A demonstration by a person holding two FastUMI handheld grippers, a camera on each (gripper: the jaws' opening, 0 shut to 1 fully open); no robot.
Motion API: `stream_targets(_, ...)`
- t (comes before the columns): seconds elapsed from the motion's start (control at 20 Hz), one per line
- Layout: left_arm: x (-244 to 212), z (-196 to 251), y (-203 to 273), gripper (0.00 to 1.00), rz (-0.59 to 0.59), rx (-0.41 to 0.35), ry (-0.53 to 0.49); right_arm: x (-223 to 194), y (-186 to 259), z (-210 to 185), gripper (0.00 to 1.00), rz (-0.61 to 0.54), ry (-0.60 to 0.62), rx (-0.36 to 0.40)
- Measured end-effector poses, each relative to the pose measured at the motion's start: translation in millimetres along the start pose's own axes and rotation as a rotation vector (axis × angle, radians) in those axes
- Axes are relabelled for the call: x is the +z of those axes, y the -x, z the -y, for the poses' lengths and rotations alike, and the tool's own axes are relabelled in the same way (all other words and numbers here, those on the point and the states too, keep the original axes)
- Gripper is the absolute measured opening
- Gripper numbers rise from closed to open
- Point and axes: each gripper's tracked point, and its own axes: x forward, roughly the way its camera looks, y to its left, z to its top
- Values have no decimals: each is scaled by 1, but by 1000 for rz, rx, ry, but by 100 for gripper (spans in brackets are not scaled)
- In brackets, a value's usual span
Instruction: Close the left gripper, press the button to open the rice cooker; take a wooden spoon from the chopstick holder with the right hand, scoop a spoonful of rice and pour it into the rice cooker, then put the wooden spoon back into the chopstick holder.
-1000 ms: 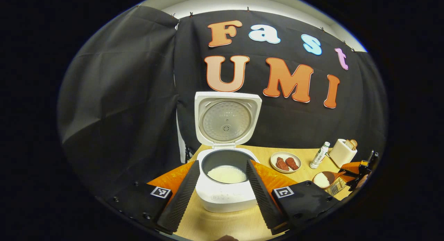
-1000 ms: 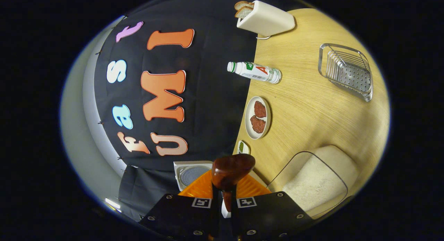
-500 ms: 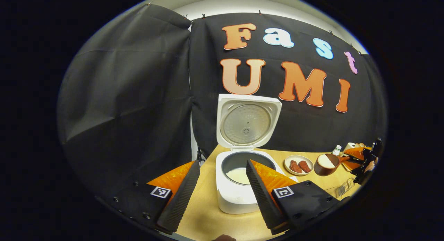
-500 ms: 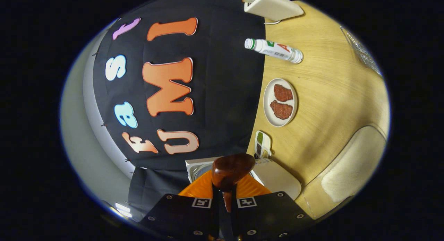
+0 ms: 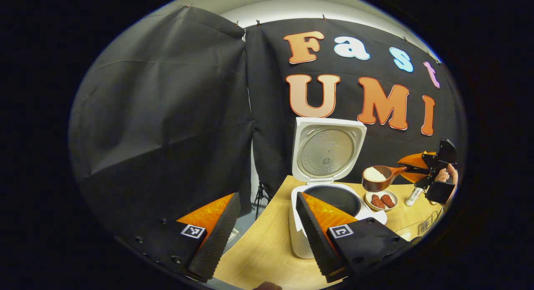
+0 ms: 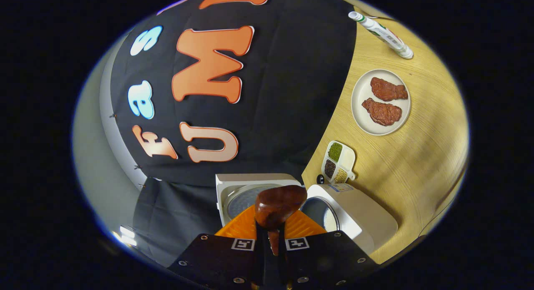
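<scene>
Right gripper (image 6: 270, 235) clamps the wooden spoon (image 5: 381, 176), heaped with rice, beside the open rice cooker (image 5: 323, 190); left gripper (image 5: 267, 223) gapes empty before the cooker.

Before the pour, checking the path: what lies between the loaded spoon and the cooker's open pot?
In the left gripper view, only air separates the wooden spoon from the rice cooker; the plate of meat sits below on the table.

Rice cooker (image 5: 329, 206) pot mouth unobstructed from above, its raised lid (image 5: 327, 150) walling the far side, plate of meat (image 5: 379, 200) just right of it, bare tabletop (image 5: 267, 248) on its near-left side
</scene>
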Motion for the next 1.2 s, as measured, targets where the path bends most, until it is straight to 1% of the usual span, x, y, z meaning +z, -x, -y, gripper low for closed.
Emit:
stream_targets(0.2, -8, -19, -1, 92, -20, 31, 11, -11, -36, -2, 12, -1, 123, -71)
stream_targets(0.3, -11, -25, -2, 92, -29, 41, 14, -13, -46, 1, 12, 2, 203, -119)
stream_targets(0.4, -14, -30, -4, 92, -36, 47, 17, -11, -55, -4, 13, 9, 279, -143)
stream_targets(0.6, -14, -30, -6, 92, -37, 44, 16, -11, -61, -18, 12, 24, 391, -147)
stream_targets(0.8, -11, -25, -8, 92, -29, 36, 9, -10, -64, -19, 12, 33, 515, -177)
stream_targets(1.05, -12, -23, -11, 92, -31, 37, 13, -15, -67, -26, 12, 38, 616, -185)
stream_targets(1.2, -14, -25, -9, 92, -33, 42, 14, -18, -69, -29, 12, 35, 703, -193)
